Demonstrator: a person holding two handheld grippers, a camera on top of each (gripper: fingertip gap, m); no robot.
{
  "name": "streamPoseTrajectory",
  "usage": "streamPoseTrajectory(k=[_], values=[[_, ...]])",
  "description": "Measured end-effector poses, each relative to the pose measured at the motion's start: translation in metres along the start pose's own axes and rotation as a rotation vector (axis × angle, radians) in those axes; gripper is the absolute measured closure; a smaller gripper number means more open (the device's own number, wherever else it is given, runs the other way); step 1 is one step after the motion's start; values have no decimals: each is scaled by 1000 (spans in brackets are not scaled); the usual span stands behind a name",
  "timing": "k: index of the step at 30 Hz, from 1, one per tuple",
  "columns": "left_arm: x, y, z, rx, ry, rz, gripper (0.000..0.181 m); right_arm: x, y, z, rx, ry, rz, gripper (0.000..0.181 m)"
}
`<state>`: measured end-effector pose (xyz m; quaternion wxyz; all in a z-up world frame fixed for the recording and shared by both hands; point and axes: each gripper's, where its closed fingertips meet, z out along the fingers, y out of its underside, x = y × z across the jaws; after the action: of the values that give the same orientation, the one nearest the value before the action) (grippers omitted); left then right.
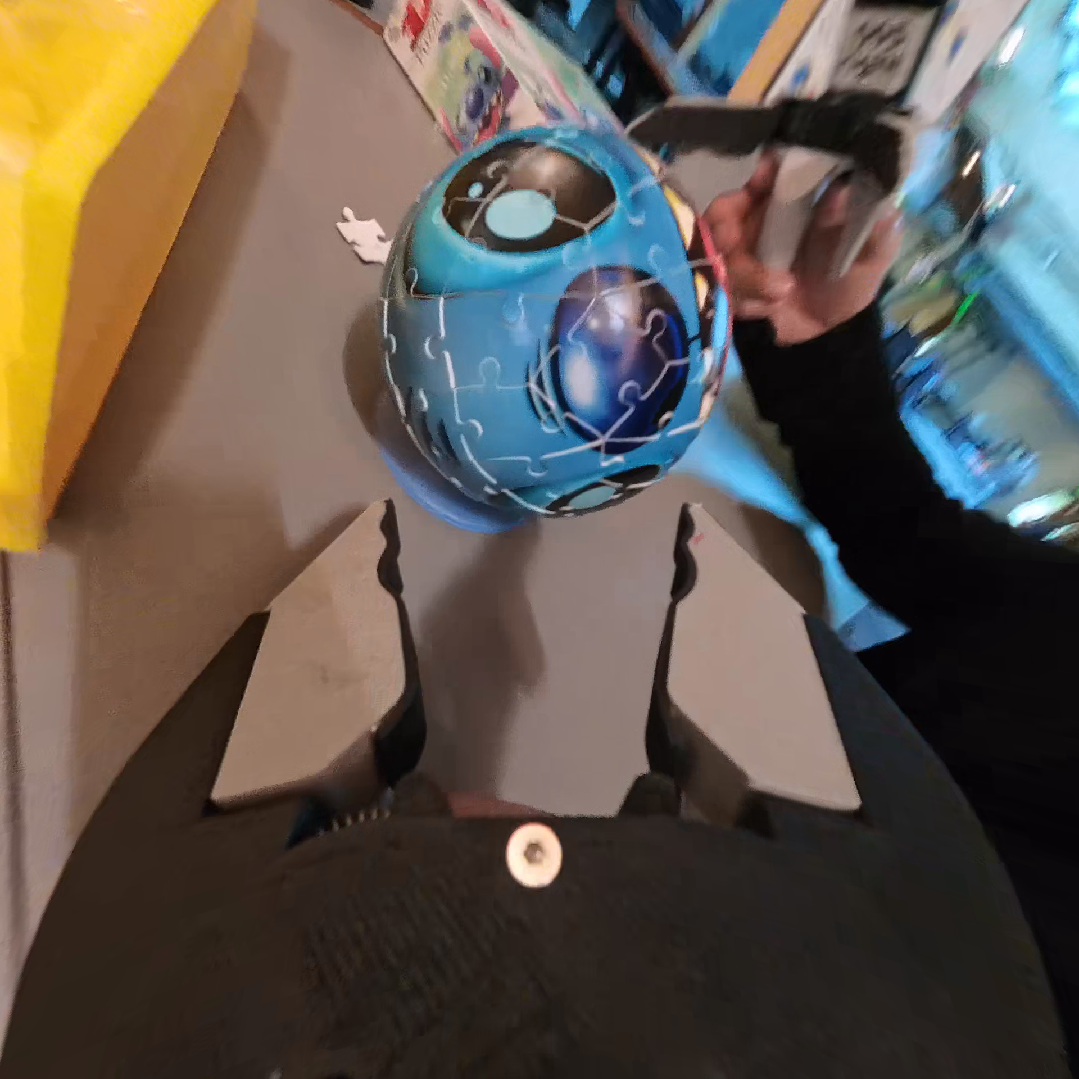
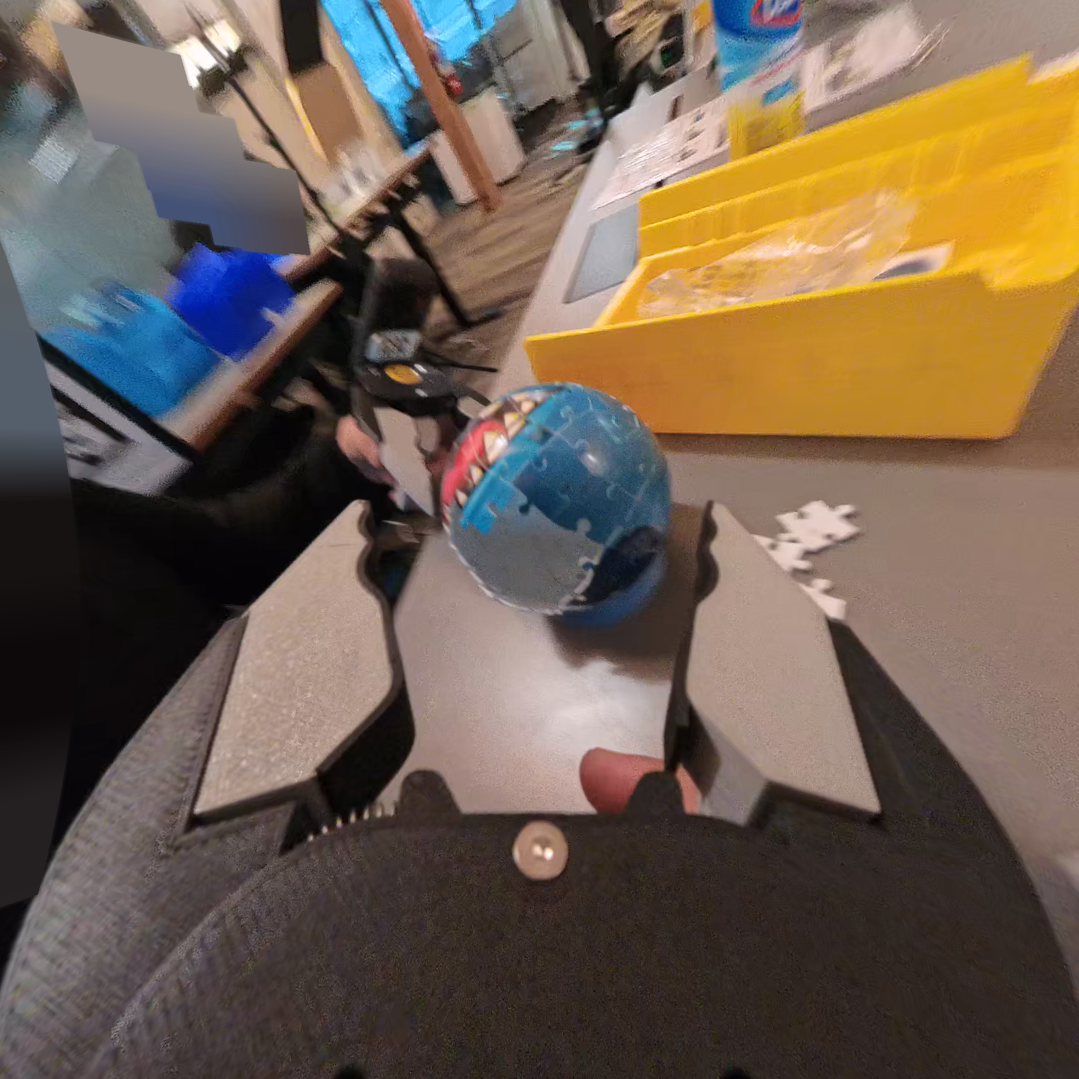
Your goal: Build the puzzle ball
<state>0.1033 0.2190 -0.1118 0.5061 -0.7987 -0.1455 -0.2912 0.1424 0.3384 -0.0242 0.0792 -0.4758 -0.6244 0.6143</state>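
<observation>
A blue puzzle ball (image 1: 549,327) with dark round patches sits on a small blue stand (image 1: 455,514) on the grey table. My left gripper (image 1: 537,525) is open and empty, just short of the ball. In the right wrist view the ball (image 2: 554,502) shows red and white teeth on its left side and rests on the stand (image 2: 607,610). My right gripper (image 2: 537,519) is open and empty, its fingertips on either side of the ball's near edge. The other gripper (image 1: 817,175) shows beyond the ball in the left wrist view. Loose white puzzle pieces (image 2: 817,525) lie to the right.
A yellow bin (image 2: 817,362) holding a clear plastic bag stands behind the ball; it also shows at the left (image 1: 58,233). A white puzzle piece (image 1: 362,233) lies beside the ball. A puzzle box (image 1: 467,76) lies at the far table edge. A black sleeve (image 1: 905,496) reaches in. About 15 cm separates my right fingertips from the white puzzle piece (image 1: 362,233). It is also in sight in the right wrist view (image 2: 832,527).
</observation>
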Motion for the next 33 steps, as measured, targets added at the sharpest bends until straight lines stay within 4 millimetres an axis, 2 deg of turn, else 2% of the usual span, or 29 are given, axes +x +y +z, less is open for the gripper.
streamPoseTrajectory(k=[2,3,6,11,16,20,25,29,33], values=[[12,-2,-3,54,47,-101,89,10,-9,12,-27,-91,184,79],[17,-2,-3,69,60,-130,87,12,-9,19,-58,-135,251,74],[20,-6,-2,132,54,-203,84,21,4,46,-206,-162,376,71],[15,-10,11,164,72,-307,85,34,19,76,-305,-117,420,68],[13,-17,19,172,110,-356,84,24,39,86,-378,-155,472,64],[9,-19,20,168,88,-319,83,15,44,78,-366,-124,402,65],[20,-27,25,145,147,-224,82,3,50,59,-248,-55,325,66],[34,-33,39,121,160,-98,82,-3,63,40,-160,46,246,65],[50,-29,61,68,178,59,82,-3,69,18,-44,149,177,61]])
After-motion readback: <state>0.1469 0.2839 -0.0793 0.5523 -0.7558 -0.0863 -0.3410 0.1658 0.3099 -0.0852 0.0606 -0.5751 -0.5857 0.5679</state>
